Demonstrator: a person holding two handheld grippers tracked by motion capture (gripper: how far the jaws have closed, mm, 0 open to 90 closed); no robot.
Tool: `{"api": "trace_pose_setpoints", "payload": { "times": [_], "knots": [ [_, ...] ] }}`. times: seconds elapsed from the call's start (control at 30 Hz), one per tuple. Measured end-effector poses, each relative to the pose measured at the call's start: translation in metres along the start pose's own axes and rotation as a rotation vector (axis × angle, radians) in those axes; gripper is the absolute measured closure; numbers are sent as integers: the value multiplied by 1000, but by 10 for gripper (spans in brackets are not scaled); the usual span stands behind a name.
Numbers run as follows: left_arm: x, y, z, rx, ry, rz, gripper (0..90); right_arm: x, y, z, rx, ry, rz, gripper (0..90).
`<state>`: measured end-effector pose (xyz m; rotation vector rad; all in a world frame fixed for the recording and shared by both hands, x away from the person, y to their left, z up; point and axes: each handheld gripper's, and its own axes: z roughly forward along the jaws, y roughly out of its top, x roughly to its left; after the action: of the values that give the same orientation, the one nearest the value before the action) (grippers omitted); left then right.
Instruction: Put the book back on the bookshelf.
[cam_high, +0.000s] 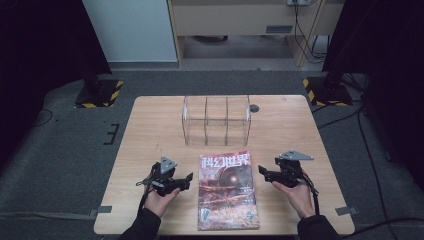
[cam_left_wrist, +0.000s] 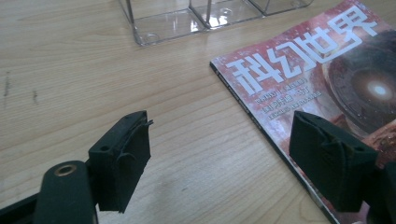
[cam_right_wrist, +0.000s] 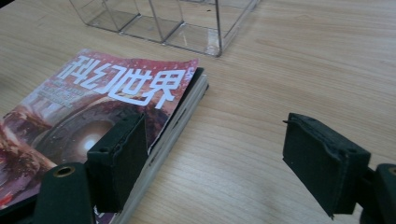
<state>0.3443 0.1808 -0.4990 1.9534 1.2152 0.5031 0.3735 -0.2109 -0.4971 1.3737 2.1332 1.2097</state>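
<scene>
Jaws on both grippers stand wide apart with nothing between them, each pair aimed inward at the magazine (cam_high: 228, 190) that lies flat on the wooden surface (cam_high: 150, 125), near the person's edge. The left gripper (cam_high: 186, 179) sits just left of the magazine's spine side, the right gripper (cam_high: 264, 173) just right of its page side, so the pair flank it, likely so that each can take one long edge. Held low and tilted toward the cover, they look ready for a two-sided lift.

From the left gripper view, the spine edge of the magazine (cam_left_wrist: 299, 88) runs just beside the right-hand jaw, partly behind it, while the left-hand jaw hangs over bare wood. From the right gripper view, the magazine's page edge (cam_right_wrist: 180, 119) passes beside the left-hand jaw; its far corner curls up a little, which may offer a way under.

Farther off stands a clear divided rack (cam_high: 216, 119), open at the top, probably where the magazine is meant to go upright.
</scene>
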Motion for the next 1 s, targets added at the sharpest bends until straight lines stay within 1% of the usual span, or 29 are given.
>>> {"api": "trace_pose_setpoints", "payload": {
  "times": [0.17,0.23,0.27,0.37,0.4,0.43,0.47,0.5,0.57,0.6,0.67,0.7,0.73,0.83,1.0],
  "knots": [
    [-10,0,5,15,-20,27,205,5,-2,3,8,19,-9,229],
    [-14,0,7,24,-29,41,205,8,-2,4,10,31,-4,225],
    [-15,0,8,29,-31,49,205,9,-3,5,19,39,-8,223],
    [-18,-1,11,39,-37,53,209,13,-4,7,30,56,-13,223],
    [-19,-1,12,44,-39,59,213,14,-4,8,31,58,-22,225],
    [-20,-1,12,47,-40,56,216,16,-5,8,34,65,-16,226],
    [-20,-2,14,46,-43,52,219,16,-5,9,35,67,-20,226],
    [-21,-2,15,54,-50,56,224,17,-6,10,45,68,-26,228],
    [-22,-3,16,57,-56,64,235,18,-7,12,47,74,-28,231],
    [-23,-3,17,59,-59,67,244,20,-8,13,51,81,-15,231],
    [-24,-4,19,68,-66,72,250,22,-10,15,63,91,-12,233],
    [-24,-4,19,68,-66,72,253,23,-11,16,67,94,-20,234],
    [-26,-5,21,84,-65,83,258,24,-12,18,74,94,-25,236],
    [-27,-6,23,93,-72,85,274,27,-13,19,79,100,-33,243],
    [-29,-8,27,108,-84,94,292,33,-18,25,107,112,-41,255]
  ]
}}
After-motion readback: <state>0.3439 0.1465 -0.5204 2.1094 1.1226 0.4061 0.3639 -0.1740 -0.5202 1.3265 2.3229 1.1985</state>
